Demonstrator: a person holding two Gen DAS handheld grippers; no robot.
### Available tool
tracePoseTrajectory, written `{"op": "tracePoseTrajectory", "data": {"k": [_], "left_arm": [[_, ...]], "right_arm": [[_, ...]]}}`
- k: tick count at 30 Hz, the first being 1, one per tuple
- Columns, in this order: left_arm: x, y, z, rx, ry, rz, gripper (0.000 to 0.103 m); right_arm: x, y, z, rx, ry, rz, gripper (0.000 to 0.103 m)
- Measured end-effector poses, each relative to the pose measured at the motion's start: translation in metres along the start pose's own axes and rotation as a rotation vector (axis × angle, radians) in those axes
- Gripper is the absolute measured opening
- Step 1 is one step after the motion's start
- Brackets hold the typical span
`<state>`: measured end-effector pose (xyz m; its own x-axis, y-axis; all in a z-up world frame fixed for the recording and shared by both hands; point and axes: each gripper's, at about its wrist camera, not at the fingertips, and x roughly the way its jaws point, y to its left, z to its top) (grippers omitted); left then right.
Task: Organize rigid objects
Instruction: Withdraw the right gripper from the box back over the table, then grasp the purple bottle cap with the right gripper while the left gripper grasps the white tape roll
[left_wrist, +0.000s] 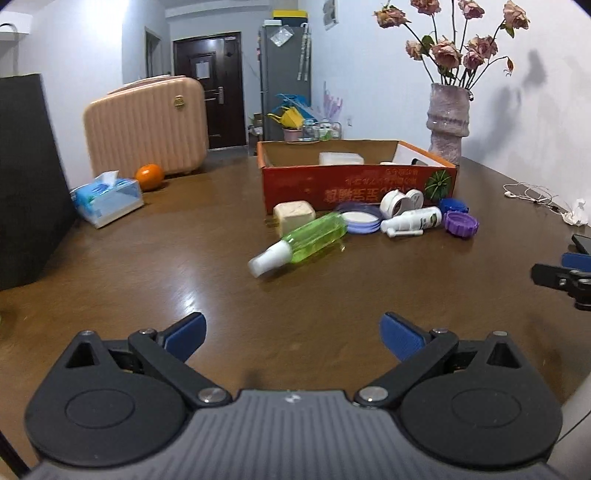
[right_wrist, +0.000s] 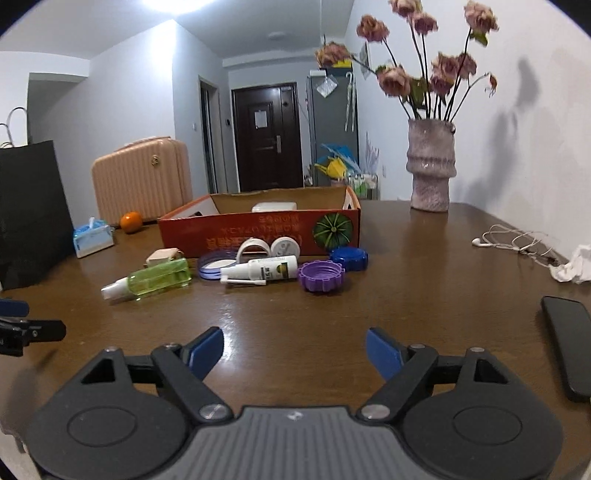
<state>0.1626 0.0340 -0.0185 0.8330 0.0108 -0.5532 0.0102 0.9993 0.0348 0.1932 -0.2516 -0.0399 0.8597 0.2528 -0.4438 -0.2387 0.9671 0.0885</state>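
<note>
Green spray bottle (left_wrist: 310, 236) lying before red box (left_wrist: 354, 184) with illegible print, both hand-held grippers (left_wrist: 293, 336) (right_wrist: 295, 352) spread

Non-task items on bench (left_wrist: 147, 280)
Vase w/ dried roses (left_wrist: 447, 118) far right; earphones (right_wrist: 513, 240) beside phone (right_wrist: 569, 350); tissue box (left_wrist: 107, 201) nr orange (left_wrist: 149, 177); pink suitcase (left_wrist: 146, 123) behind.

Ceiling light (right_wrist: 173, 5) blows out upper left of the right view. Glare streaks the table (left_wrist: 188, 295). Edges bow, corners vignette; flowers (right_wrist: 424, 70) slightly blurred.
</note>
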Motion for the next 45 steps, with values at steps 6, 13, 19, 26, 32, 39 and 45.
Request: {"op": "tracePoseTrajectory", "data": {"k": [6, 13, 19, 26, 32, 39, 45], "left_arm": [[0.039, -0.018, 0.032, -0.011, 0.008, -0.037, 0.095], [0.094, -0.064, 0.067, 0.113, 0.013, -0.120, 0.085], [0.138, -0.093, 0.086, 0.138, 0.044, -0.175, 0.078], [0.173, -0.111, 0.108, 0.130, 0.033, -0.181, 0.063], [0.198, -0.112, 0.120, 0.111, 0.061, -0.142, 0.015], [0.177, -0.101, 0.122, 0.073, -0.002, -0.083, 0.004], [0.097, -0.082, 0.127, 0.078, -0.159, -0.083, 0.004]], "right_arm": [[0.052, -0.010, 0.023, -0.013, 0.065, -0.005, 0.079], [0.125, -0.017, 0.053, -0.080, 0.138, -0.018, 0.076], [0.158, -0.032, 0.066, -0.072, 0.162, 0.001, 0.069], [0.165, -0.050, 0.065, -0.033, 0.191, 0.047, 0.050], [0.160, -0.055, 0.064, -0.020, 0.192, 0.060, 0.050], [0.139, -0.050, 0.065, -0.008, 0.148, 0.053, 0.050], [0.094, -0.030, 0.075, -0.026, 0.080, 0.072, 0.050]]}}
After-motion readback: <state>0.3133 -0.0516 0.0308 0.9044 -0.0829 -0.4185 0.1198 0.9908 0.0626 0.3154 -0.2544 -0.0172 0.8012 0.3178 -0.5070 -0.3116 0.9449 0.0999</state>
